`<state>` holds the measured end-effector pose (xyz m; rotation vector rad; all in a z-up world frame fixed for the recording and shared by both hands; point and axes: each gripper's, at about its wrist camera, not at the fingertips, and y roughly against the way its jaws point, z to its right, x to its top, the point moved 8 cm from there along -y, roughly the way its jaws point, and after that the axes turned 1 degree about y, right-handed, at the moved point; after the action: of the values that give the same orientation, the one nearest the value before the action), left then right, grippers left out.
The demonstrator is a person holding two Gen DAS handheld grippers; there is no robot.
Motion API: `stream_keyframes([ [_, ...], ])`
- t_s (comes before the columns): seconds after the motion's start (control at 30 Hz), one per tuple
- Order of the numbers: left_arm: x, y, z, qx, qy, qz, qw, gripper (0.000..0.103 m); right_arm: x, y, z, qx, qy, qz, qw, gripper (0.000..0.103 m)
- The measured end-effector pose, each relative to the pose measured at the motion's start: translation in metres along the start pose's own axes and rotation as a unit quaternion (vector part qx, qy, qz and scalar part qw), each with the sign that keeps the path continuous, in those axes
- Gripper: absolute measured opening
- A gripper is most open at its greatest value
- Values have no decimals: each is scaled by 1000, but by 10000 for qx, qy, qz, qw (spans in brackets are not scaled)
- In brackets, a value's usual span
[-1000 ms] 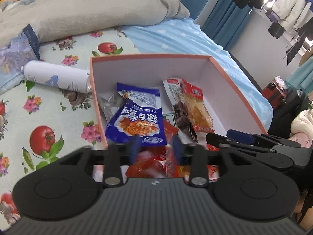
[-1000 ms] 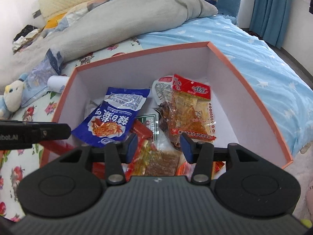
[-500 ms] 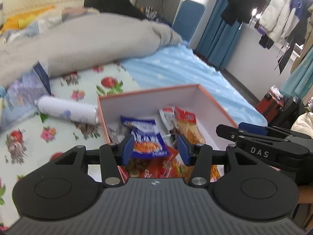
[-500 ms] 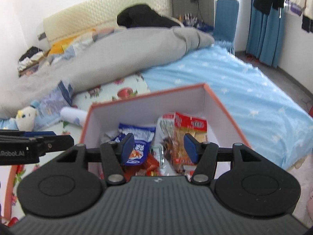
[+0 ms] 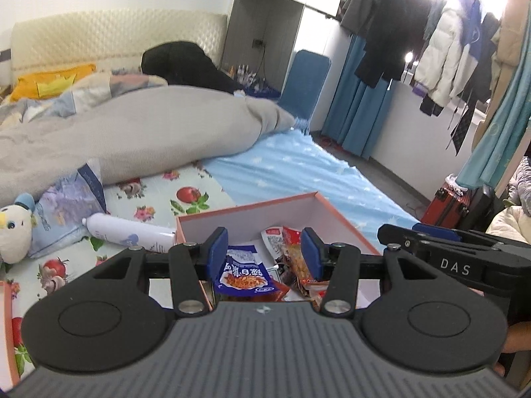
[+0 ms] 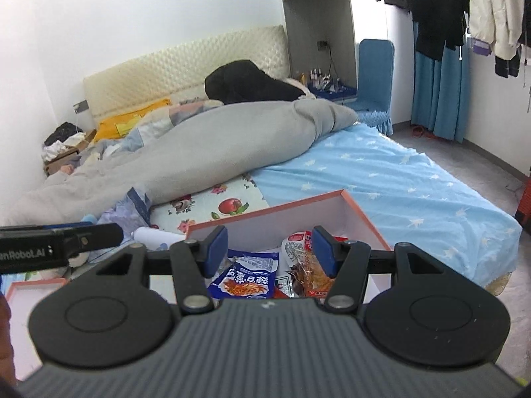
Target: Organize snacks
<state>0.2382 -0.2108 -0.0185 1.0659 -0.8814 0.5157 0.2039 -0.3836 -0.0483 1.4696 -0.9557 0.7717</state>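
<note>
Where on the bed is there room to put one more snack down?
The blue starred sheet right of the orange-rimmed box is bare. The floral cloth, between the white spray can and grey duvet, has room. The box is crowded.

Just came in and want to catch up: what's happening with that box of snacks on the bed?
A person holds a gripper in each hand above an orange-rimmed box on the bed. Both the left gripper and the right gripper are open and hold nothing. Snack packets already lie in the box, among them a blue packet and a red-topped clear packet. A white spray can lies on the floral sheet beside the box.
</note>
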Motion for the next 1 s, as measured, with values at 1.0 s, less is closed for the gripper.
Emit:
stream_keyframes([
  [1.0,-89,85,22,-17,-46,113,9999,55,-81,76,-4,-114,55,-20,9999,59],
])
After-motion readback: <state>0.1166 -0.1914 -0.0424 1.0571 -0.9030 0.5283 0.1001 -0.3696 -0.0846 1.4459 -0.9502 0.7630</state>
